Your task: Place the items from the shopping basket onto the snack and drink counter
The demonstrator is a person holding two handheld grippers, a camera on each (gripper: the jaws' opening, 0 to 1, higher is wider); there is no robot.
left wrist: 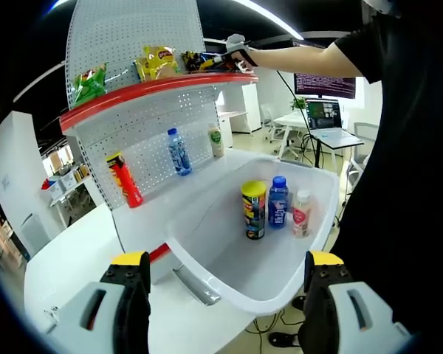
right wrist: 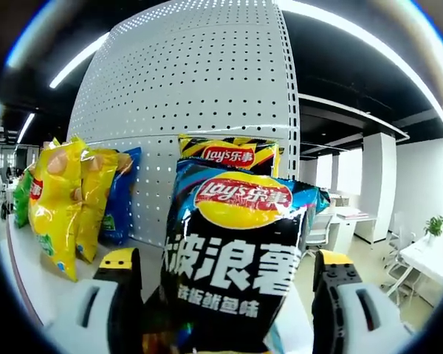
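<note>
So the pegboard counter (left wrist: 144, 140) is looming over everything here, and I'd say the job is sitting somewhere past halfway. Just beside its lower ledge the white basket (left wrist: 207, 221) is still holding 3 things: a yellow-lidded can (left wrist: 254, 209), a blue bottle (left wrist: 278, 201) and a pale bottle (left wrist: 302, 212). On the counter's lower ledge a red can (left wrist: 125, 179), a water bottle (left wrist: 179, 151) and a small white bottle (left wrist: 216, 140) are already standing, and up on its red-edged top shelf a green bag (left wrist: 90, 82) and yellow bags (left wrist: 156, 62) are leaning on the pegboard. The right gripper (left wrist: 236, 50) is reaching to that top shelf; the black chip bag (right wrist: 232, 258) is sitting between its jaws, though I can't tell if they're actually pinching it. The left gripper (left wrist: 225, 284) is hanging spread apart and holding nothing above the basket. Another black-and-yellow bag (right wrist: 229, 151) is crowding right behind the drop spot.
</note>
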